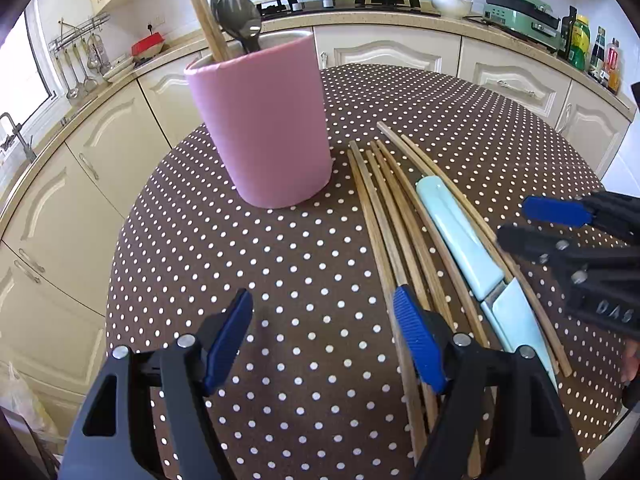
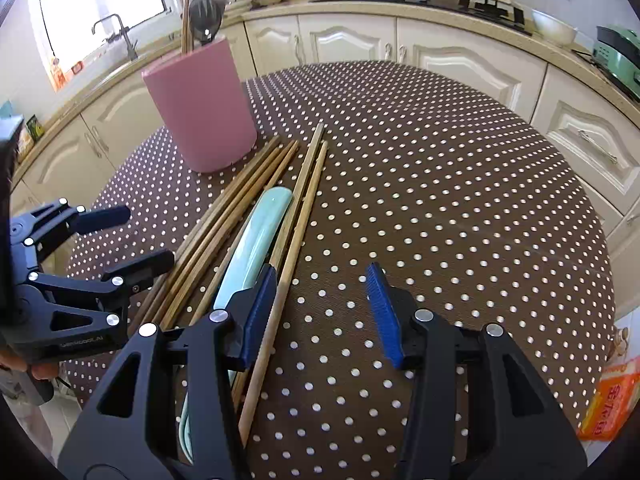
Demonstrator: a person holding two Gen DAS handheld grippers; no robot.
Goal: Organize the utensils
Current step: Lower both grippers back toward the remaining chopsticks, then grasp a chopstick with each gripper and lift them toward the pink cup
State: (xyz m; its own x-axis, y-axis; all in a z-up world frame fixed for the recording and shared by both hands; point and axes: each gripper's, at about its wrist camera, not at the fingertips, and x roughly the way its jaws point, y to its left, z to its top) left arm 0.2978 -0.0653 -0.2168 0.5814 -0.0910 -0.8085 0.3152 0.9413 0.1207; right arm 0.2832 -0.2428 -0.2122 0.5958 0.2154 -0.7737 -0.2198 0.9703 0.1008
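On the table (image 1: 280, 264), a pink cup (image 1: 260, 128) already holds two chopsticks and a dark spoon (image 1: 236, 12). Just right of the cup lie loose chopsticks (image 1: 380, 216) with a pale-green knife (image 1: 460, 236) among them. The left hand-held gripper (image 1: 324, 340) is spread wide and empty, its right finger over the chopsticks' near ends. The right hand-held gripper (image 2: 320, 312) is likewise spread, holding nothing, its left finger over the knife and the chopsticks beside it. The next pick should probably take one chopstick: centre the fingers across its shaft, away from the knife, pinch firmly, tilt it upright, then lower it into the cup.
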